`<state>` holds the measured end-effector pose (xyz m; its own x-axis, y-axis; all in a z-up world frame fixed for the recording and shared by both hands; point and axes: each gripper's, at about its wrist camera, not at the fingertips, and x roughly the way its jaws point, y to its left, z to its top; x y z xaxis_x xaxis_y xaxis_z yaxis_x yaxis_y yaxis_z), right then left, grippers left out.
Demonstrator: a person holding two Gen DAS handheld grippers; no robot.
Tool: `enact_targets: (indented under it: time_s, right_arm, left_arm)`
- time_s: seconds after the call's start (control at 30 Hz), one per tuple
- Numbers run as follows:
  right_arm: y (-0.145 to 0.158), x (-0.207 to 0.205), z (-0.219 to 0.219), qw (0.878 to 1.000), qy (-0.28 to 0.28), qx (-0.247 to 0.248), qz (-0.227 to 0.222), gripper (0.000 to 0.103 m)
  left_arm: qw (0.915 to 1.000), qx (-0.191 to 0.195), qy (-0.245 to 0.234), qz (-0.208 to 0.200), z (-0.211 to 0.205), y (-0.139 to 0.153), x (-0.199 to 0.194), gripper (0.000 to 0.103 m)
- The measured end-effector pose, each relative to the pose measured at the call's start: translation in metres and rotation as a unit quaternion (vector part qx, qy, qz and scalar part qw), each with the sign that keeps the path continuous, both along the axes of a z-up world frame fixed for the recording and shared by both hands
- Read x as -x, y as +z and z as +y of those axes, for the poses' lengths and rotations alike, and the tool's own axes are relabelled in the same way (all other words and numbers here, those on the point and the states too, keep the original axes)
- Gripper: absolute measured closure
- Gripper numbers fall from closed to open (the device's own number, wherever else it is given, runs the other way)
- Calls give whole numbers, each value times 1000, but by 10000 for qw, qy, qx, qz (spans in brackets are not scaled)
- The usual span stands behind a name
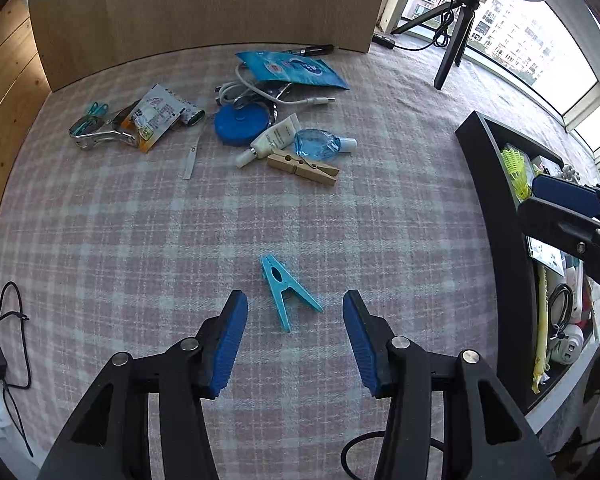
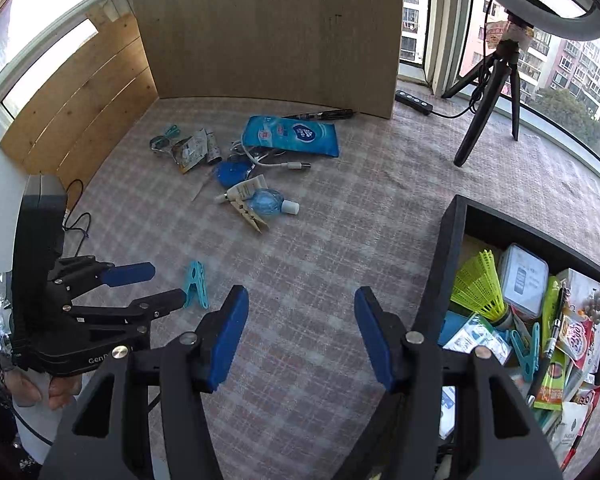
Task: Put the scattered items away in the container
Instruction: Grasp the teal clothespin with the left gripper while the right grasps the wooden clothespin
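From the left wrist, the left gripper (image 1: pixel 295 312) hangs open astride the blue plastic clothespin (image 1: pixel 286 294) on the checked cloth, likely needing descent and closing, while from the right wrist the right gripper (image 2: pixel 300 312) gapes empty beside the black container (image 2: pixel 440 280).

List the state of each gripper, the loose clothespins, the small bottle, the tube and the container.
left gripper: open, jaws either side of the blue clothespin, not touching it
right gripper: open, empty
blue clothespin: lying flat on the cloth, apart from the pile
wooden clothespin: lying flat beside the bottle
small blue bottle: on its side, capped
white tube: lying down, capped
black container: open-topped, already crowded with items
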<state>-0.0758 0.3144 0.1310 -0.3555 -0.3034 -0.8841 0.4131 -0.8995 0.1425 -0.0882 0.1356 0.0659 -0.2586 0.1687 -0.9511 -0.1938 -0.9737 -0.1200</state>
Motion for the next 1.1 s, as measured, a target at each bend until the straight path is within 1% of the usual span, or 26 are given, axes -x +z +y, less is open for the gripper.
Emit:
enact_targets:
  time_s: [0.1, 0.17, 0.23, 0.47, 0.5, 0.53, 0.57, 0.63, 0.7, 0.8, 1.07, 1.1]
  right_arm:
    - [-8, 9, -15, 9999, -5, -116, 3, 49]
    - [-15, 17, -20, 9999, -28, -56, -87, 49]
    - [-23, 23, -27, 9998, 38, -25, -189, 49]
    - [-52, 46, -49, 9986, 228, -240, -420, 49]
    - [-56, 50, -53, 9982, 292, -228, -463, 49]
    - [-59, 53, -57, 9980, 347, -236, -483, 49]
    - [-63, 56, -62, 9977, 387, -288, -483, 49]
    - [-69, 62, -71, 9969, 504, -343, -504, 49]
    - [-75, 68, -80, 9960, 602, -364, -554, 49]
    - [-83, 75, -92, 9947, 720, -430, -593, 49]
    - [-103, 86, -117, 9913, 889, -612, -750, 50]
    - [-103, 86, -120, 9912, 908, -670, -695, 50]
  left_arm:
    - [9999, -56, -42, -99, 4, -9, 5, 56]
    - [10000, 32, -51, -76, 6, -14, 8, 56]
    - [9999, 29, -1, -168, 6, -20, 12, 56]
    - [9986, -40, 224, -471, 1, -43, 18, 58]
    - [9988, -17, 225, -446, 1, -45, 18, 59]
    - [9993, 54, 204, -321, 2, -44, 17, 62]
    - [9993, 144, 192, -291, 3, -44, 17, 65]
    - [9994, 203, 178, -224, 1, -44, 16, 75]
    - [9994, 236, 169, -189, -7, -43, 15, 82]
    - [9991, 327, 261, -110, -27, -42, 13, 82]
    - [9977, 246, 627, -105, -67, -40, 12, 82]
    - [9976, 228, 640, -113, -69, -39, 12, 82]
